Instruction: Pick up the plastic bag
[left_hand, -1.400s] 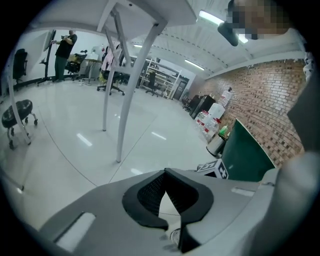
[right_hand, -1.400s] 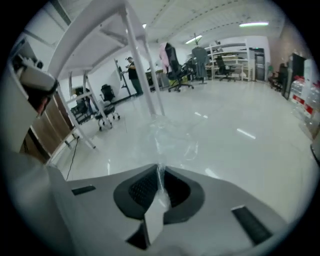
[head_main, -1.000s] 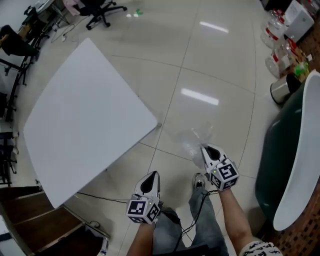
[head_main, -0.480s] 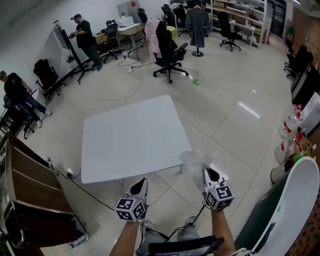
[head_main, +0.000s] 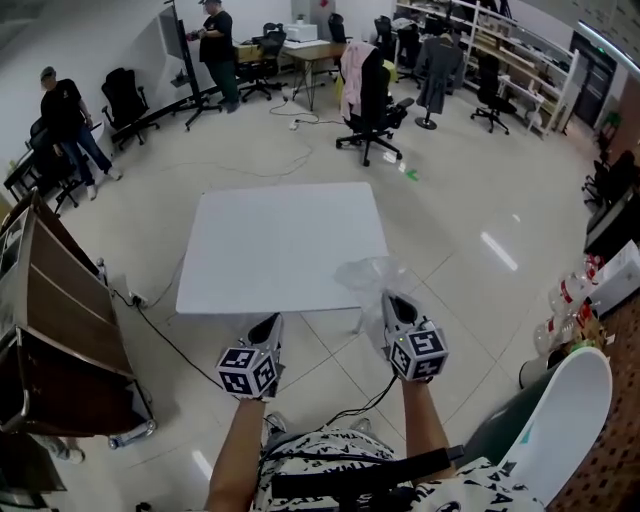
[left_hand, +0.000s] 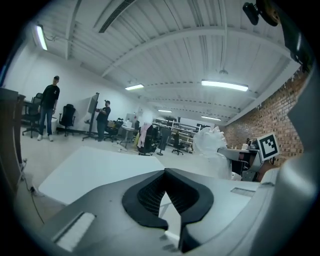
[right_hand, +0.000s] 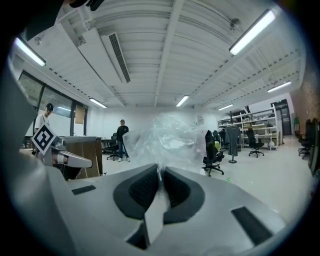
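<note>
- right gripper (head_main: 391, 299) has its jaws pinched together on the clear plastic bag (head_main: 366, 276), with a thin bit of film caught right between the pads
- the bag is crumpled and puffs out at 12 o'clock from the jaws; it's up in the air, off the floor (head_main: 470, 230), just past the near right corner of the bench (head_main: 285, 245) in the head view
- from the right gripper view the bag fills the middle of the picture, straight ahead of the jaws
- left gripper (head_main: 267, 323) is at about 9 o'clock from the right one, a little apart from it; its jaws meet at the tips and nothing sits between them
- in the left gripper view the bag shows up at around 1 o'clock, well clear of those jaws
- white bench top is bare and sits at 12 o'clock from the left gripper
- further back there's an office chair (head_main: 375, 100) with something pink draped on it at 12 o'clock, and two people (head_main: 65, 115) standing off at 10 to 11 o'clock
</note>
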